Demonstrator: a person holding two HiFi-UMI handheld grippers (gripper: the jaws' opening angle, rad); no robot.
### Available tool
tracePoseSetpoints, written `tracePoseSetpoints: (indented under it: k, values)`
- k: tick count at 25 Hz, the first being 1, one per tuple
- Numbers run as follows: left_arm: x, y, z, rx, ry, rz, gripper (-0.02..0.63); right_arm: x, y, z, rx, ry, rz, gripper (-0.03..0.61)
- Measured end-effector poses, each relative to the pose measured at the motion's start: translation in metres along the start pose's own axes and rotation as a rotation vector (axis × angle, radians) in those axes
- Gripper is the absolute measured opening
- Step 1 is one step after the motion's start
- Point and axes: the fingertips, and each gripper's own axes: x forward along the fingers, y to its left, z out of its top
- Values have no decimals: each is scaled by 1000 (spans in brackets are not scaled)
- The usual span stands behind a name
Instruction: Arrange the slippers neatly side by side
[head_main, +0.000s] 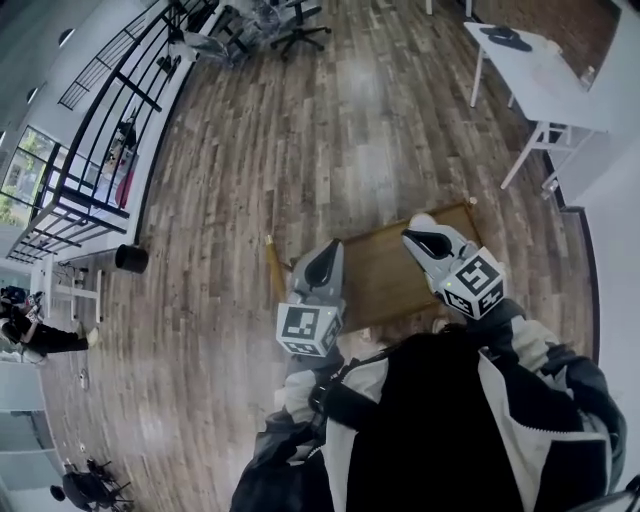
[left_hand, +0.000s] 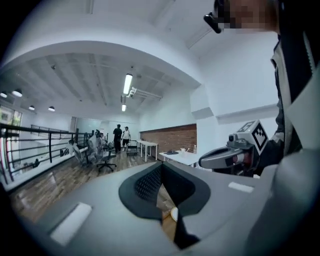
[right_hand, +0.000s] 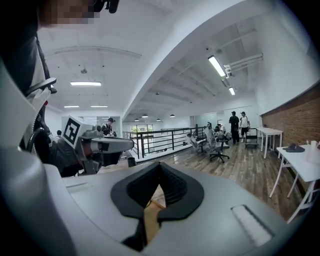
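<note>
**Both jaws closed, no slipper in sight: the risk is a blind start**

The left hand-held gripper (head_main: 325, 262) and the right hand-held gripper (head_main: 428, 240) are both held up in front of the person's chest, near each other but apart. In each gripper view the jaws stand closed together with nothing between them, and they look out across the room, not down at any work surface.

I cannot make out the slippers in any view. Below the grippers the head view shows a brown table (head_main: 385, 280) on the wooden floor (head_main: 300, 140), and what shows of its top is bare. The person's jacket and the two grippers hide its near edge. A dark flat thing (head_main: 505, 38) lies on the far white table (head_main: 545, 80), too small to identify.

Likely trouble from here:

- Going down with the jaws closed would probably shove a slipper aside or flip it instead of taking it. The jaws need to open before the approach.
- If the slippers are hidden under the person's body, a reach made before the head camera finds them could hit the table edge.
- The two grippers are close together, so swinging both inward at once may knock them against each other.
</note>
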Motion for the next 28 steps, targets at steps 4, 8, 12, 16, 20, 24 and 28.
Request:
tracePoseSetpoints:
  k: [4, 8, 12, 16, 20, 24, 28]
  values:
    - [-2, -12, 0, 50, 1, -47, 18, 6, 10, 5, 44, -27, 19, 2]
    - [-2, -20, -1, 19, 3, -74, 18, 6, 17, 7, 50, -23, 35, 2]
    - [1, -27, 7, 8, -25, -106, 18, 0, 12, 7, 45, -18, 15, 2]
    - [6, -32, 10, -2, -35, -111, 18, -1, 4, -8, 51, 21, -6, 3]
    - [10, -25, 6, -58, -45, -77, 18, 1, -11, -43, 56, 104, -41, 3]
    - [12, -24, 1, -76, -40, -73, 18, 5, -25, -78, 62, 201, -71, 51]
    - [14, -26, -7, -111, -30, -75, 18, 11, -39, -112, 52, 294, -107, 79]
